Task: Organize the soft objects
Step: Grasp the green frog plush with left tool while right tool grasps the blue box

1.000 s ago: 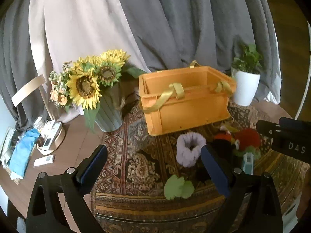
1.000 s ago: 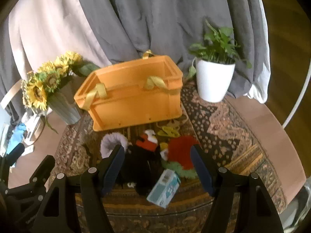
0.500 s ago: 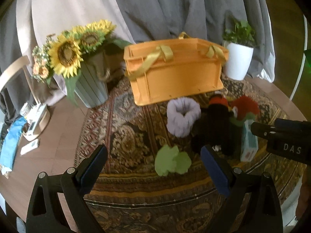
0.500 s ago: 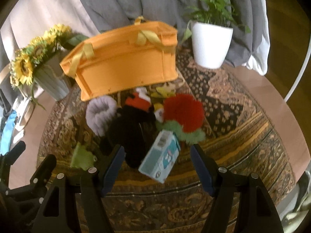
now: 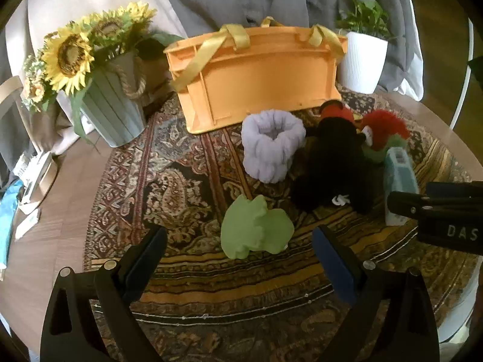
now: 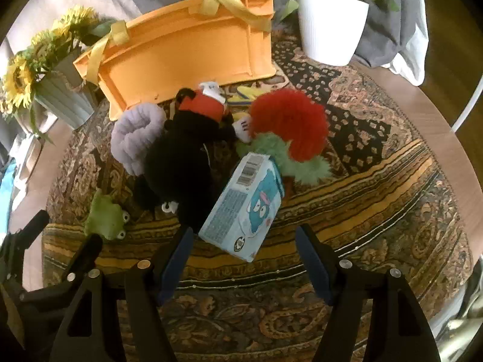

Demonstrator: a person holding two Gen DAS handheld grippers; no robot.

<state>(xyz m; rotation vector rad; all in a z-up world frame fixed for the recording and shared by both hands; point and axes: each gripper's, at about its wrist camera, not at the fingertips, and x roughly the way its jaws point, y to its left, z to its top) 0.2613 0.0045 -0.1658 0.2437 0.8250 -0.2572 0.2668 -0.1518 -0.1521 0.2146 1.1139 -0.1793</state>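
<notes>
Soft things lie on a patterned rug in front of an orange crate (image 5: 256, 75) (image 6: 181, 48) with yellow straps. Nearest my open left gripper (image 5: 238, 253) is a green frog toy (image 5: 253, 229) (image 6: 105, 217), just beyond the fingertips. Behind it are a lilac fluffy ring (image 5: 271, 144) (image 6: 135, 135), a black plush with a red vest (image 5: 332, 163) (image 6: 181, 157) and a red and green fluffy toy (image 5: 383, 129) (image 6: 289, 126). My open right gripper (image 6: 241, 253) hovers close over a pale blue carton (image 6: 244, 208) (image 5: 398, 178), with nothing between its fingers.
A grey pot of sunflowers (image 5: 108, 111) stands left of the crate and a white potted plant (image 5: 362, 60) (image 6: 329, 24) to its right. Yellow strips (image 6: 244, 93) lie by the crate. Small items sit on the wooden table (image 5: 54, 226) at far left. Grey curtains hang behind.
Both grippers have come down toward the rug and tipped further downward. The toys and the carton now look larger and closer. Both stay open.
</notes>
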